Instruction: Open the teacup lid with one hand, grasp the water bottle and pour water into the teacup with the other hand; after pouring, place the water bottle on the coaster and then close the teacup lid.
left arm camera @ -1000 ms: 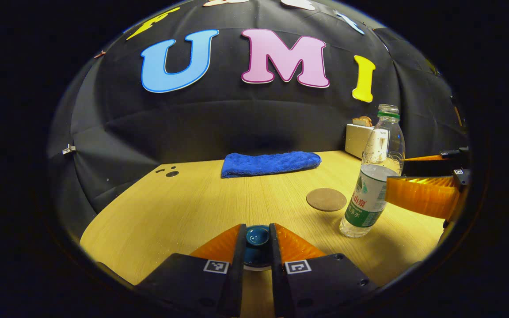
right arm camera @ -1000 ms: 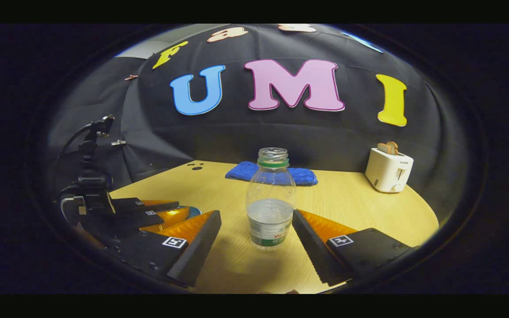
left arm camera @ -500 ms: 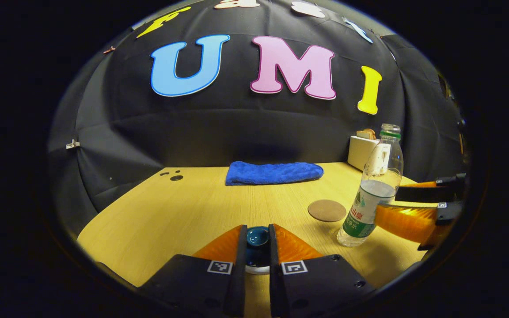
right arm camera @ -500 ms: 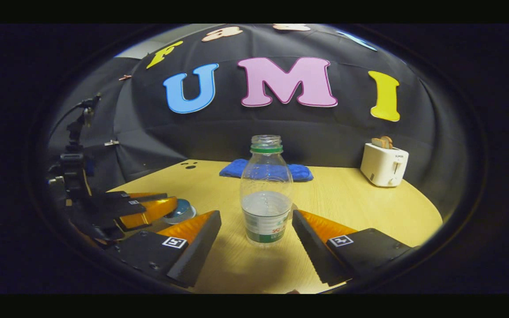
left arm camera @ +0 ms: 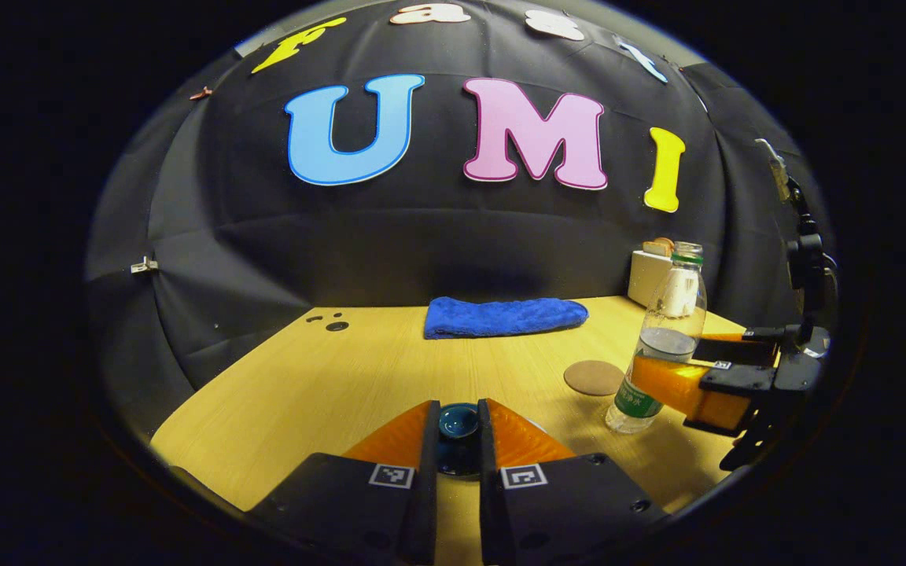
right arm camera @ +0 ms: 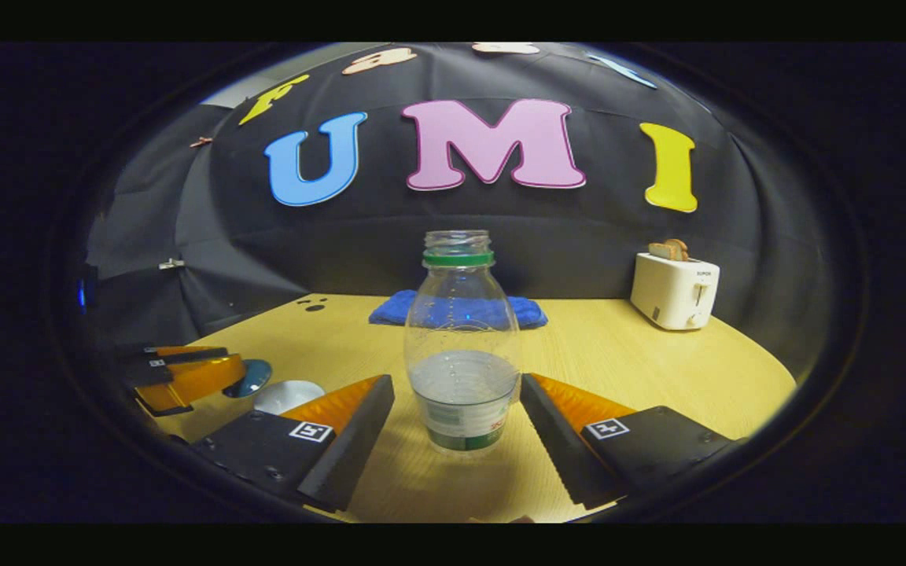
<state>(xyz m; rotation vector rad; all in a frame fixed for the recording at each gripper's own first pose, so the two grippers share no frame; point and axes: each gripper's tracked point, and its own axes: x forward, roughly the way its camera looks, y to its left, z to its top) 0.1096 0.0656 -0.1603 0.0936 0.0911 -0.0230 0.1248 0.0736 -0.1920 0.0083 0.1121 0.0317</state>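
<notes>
My left gripper point(left arm camera: 458, 424) is shut on the knob of the dark blue teacup lid point(left arm camera: 458, 419) and holds it above the wooden table. In the right gripper view the left gripper point(right arm camera: 221, 376) carries the lid point(right arm camera: 255, 377) just left of the uncovered white teacup point(right arm camera: 289, 395). The uncapped water bottle point(right arm camera: 461, 346), partly filled, stands upright between the fingers of my right gripper point(right arm camera: 455, 383), which is open and straddles it with small gaps. In the left gripper view the bottle point(left arm camera: 661, 346) stands beside the round brown coaster point(left arm camera: 593, 377), with the right gripper point(left arm camera: 685, 381) at its label.
A folded blue towel point(left arm camera: 504, 316) lies at the back of the table point(left arm camera: 327, 393). A white toaster point(right arm camera: 674, 291) with toast stands at the back right. Bare wood lies between the towel and the coaster.
The left gripper has carried the lid off the teacup and away to the left, uncovering the white cup. The right gripper has moved in closer around the bottle.
</notes>
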